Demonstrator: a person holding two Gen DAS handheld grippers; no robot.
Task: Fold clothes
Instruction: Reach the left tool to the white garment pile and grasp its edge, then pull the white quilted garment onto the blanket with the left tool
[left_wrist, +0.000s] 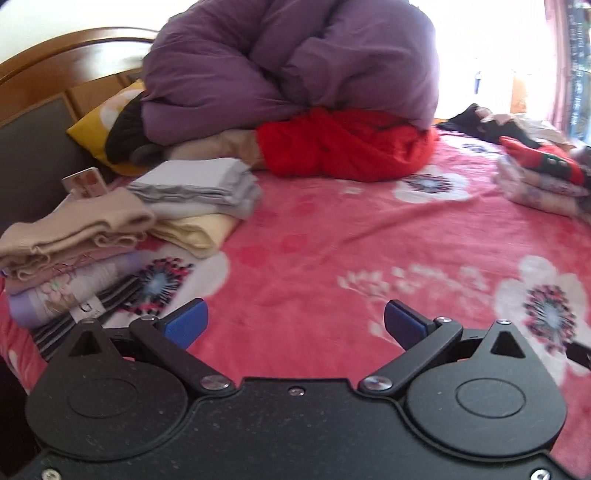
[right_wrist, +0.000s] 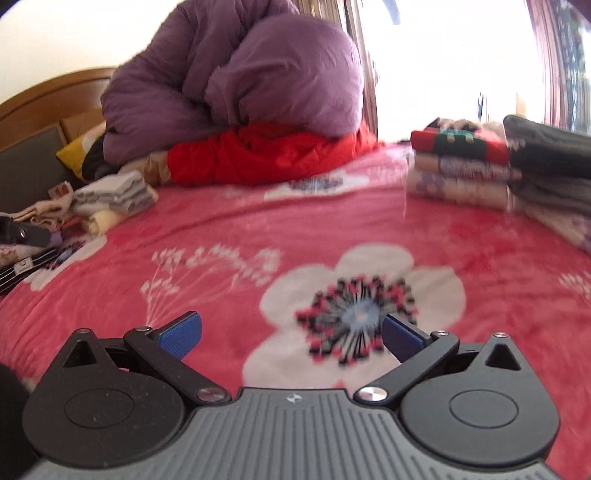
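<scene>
Both grippers' jaws spread wide, empty; folded clothes well left.

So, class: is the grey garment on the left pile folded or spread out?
Folded. The grey garment sits as a compact rectangle with layered edges stacked, atop a cream garment.

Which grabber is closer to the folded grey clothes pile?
Left. The left gripper is just right of the grey pile; from the right gripper it lies far off left.
</scene>
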